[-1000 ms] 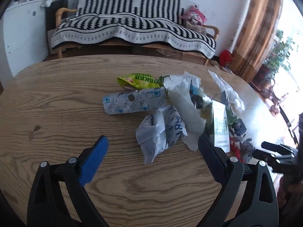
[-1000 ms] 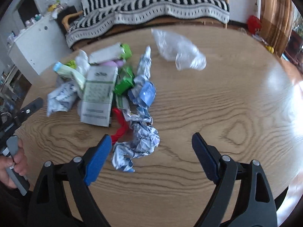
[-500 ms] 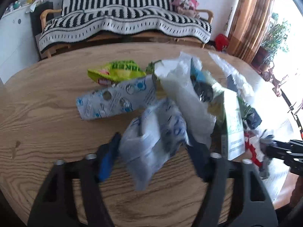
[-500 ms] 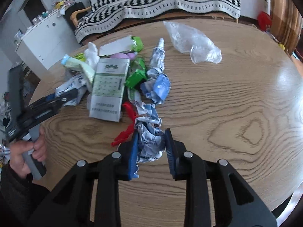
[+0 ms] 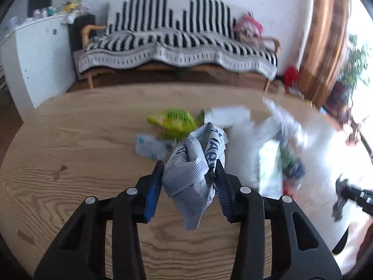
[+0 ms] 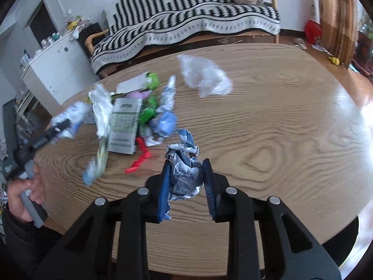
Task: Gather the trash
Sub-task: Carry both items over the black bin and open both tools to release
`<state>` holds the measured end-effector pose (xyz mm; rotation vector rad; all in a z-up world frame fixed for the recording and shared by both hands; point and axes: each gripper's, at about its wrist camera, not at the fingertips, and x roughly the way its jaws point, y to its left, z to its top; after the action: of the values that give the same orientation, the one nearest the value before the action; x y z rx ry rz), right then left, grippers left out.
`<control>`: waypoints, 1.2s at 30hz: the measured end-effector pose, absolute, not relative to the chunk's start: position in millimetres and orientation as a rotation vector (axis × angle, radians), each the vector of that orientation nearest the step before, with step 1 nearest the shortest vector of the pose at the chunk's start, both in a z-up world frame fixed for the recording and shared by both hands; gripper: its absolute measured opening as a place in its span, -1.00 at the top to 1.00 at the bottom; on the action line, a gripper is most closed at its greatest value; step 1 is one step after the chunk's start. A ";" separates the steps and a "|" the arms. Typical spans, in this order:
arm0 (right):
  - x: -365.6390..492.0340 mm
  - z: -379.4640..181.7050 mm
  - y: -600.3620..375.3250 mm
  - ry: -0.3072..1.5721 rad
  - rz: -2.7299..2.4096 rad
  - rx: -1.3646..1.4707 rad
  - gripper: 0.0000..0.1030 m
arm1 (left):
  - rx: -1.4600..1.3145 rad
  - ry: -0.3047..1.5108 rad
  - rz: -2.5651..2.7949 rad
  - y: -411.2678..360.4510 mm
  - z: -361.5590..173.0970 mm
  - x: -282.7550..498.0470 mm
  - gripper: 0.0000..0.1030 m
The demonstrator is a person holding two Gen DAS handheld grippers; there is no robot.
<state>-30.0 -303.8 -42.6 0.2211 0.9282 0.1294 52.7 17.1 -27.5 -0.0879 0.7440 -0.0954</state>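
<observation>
Crumpled grey-white wrapper with blue lettering (image 5: 198, 163), clamped between the jaws of the left gripper (image 5: 189, 175) and raised above the worktop (image 5: 70, 140), its lower end hanging free below the blue pads. Crumpled blue-and-white printed paper wad (image 6: 185, 170), clamped between the jaws of the right gripper (image 6: 186, 177), likewise pinched from both sides and sitting just above the wood grain. The remaining trash lies in a loose pile toward the left half of the worktop in the right wrist view: a flat green-and-white printed carton (image 6: 126, 123) in the middle, a red scrap (image 6: 139, 156) just beside its near corner, a blue crumpled wrapper (image 6: 166, 122) and bright green wrappers (image 6: 146, 114) to its right, and a white plastic bag (image 6: 101, 109) against its left edge. A clear plastic bag (image 6: 205, 77) lies apart from the pile, farther back. In the left wrist view, a yellow-green snack packet (image 5: 172, 120) and a blurred pale blue-patterned packet (image 5: 151, 147) rest behind the held wrapper. Beyond the worktop stand a sofa under a black-and-white striped cover (image 6: 186, 18), a white cabinet (image 6: 53, 70) and a brown curtain (image 5: 326, 35). Motion blur softens much of the pile.
</observation>
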 end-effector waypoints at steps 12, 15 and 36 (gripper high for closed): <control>-116.9 -41.8 -474.8 0.832 -0.255 0.240 0.47 | -0.099 0.683 -0.368 -129.9 6.1 30.0 0.18; -151.1 -48.6 -528.4 0.821 -0.382 0.266 0.47 | -0.051 0.697 -0.519 -204.6 -1.0 13.5 0.18; -268.9 -148.2 -700.6 1.064 -0.638 0.566 0.46 | 0.363 0.998 -1.100 -539.4 -156.3 -128.6 0.18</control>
<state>-268.9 -700.6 -148.2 0.5663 1.0640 -0.6382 -128.6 -539.4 -156.3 0.3635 0.9979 -1.0998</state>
